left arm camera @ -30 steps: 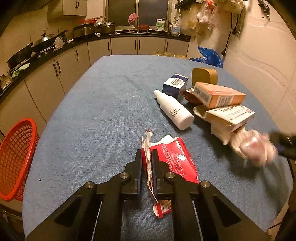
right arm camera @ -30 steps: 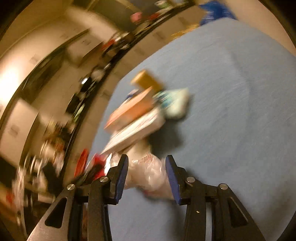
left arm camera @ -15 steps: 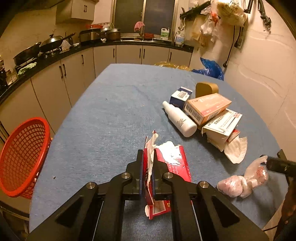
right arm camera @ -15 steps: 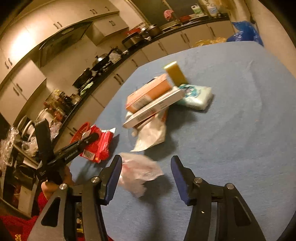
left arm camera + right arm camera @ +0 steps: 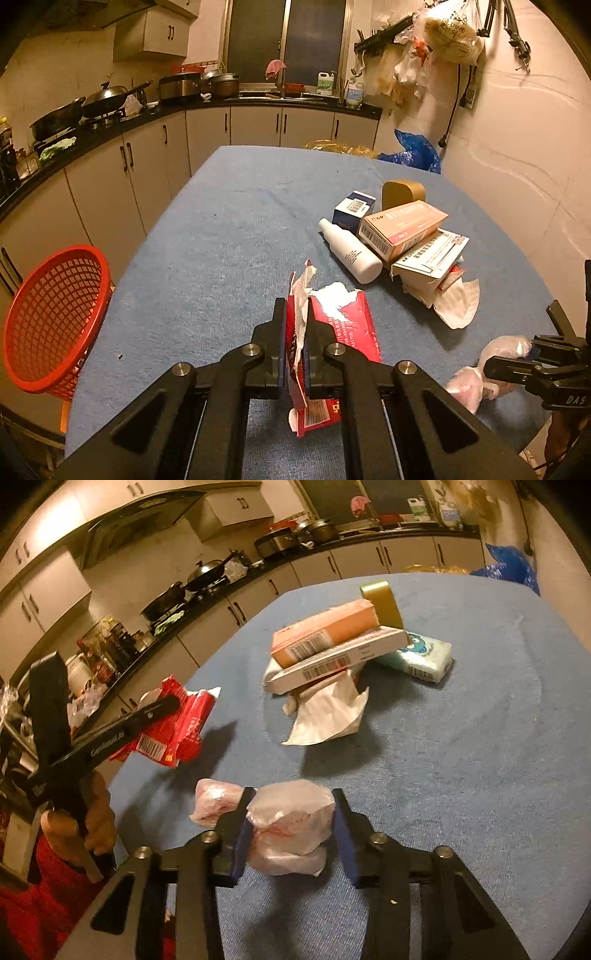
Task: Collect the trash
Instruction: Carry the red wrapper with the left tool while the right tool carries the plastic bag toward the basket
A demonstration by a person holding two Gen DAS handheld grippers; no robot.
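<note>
My left gripper [image 5: 295,310] is shut on the torn top of a red snack package [image 5: 347,332] and holds it just above the blue table [image 5: 221,240]. The right wrist view shows that package [image 5: 177,723] hanging at the left. My right gripper [image 5: 293,794] has its jaws closing on a crumpled pink-white plastic bag [image 5: 291,823], and both pads touch the bag's sides. Seen from the left wrist, the bag [image 5: 465,384] lies near the table's front right edge, in the right gripper [image 5: 517,360].
A red mesh basket [image 5: 55,317] stands off the table's left edge. A heap at the right holds an orange box [image 5: 402,225], a white bottle [image 5: 351,251], a white carton [image 5: 332,661], crumpled paper [image 5: 328,712] and a tissue pack [image 5: 417,657]. Kitchen counters run behind.
The right gripper dropped the plastic bag onto the table, rolled level, and now has its fingers around it again. The left gripper rose a little with the red package.
</note>
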